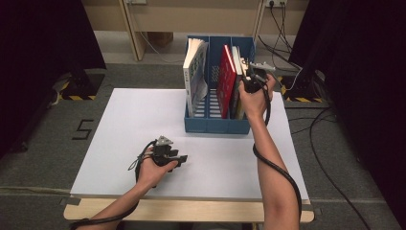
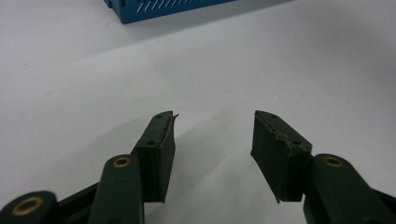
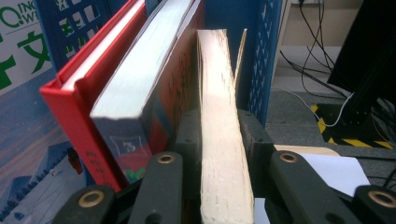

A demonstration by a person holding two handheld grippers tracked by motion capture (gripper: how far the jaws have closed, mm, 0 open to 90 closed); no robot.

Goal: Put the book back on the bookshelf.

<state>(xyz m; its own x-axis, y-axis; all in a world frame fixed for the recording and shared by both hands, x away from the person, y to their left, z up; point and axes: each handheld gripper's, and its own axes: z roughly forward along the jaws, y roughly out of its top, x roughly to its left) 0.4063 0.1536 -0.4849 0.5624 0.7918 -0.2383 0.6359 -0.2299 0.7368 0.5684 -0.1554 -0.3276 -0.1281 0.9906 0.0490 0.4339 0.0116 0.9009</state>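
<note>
Lower part of the yellowed book [image 3: 219, 140] behind the jaws, its cover text unreadable.

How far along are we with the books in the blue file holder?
Done: several books stand in the blue file holder, among them a red book and a white-covered book to its left. In hand: the right gripper has its jaws around the page edge of a yellowed book in the rightmost slot. Whether the pads press on it I cannot tell. The left gripper sits open over the white table, holding nothing. Left: finishing with that book.
</note>
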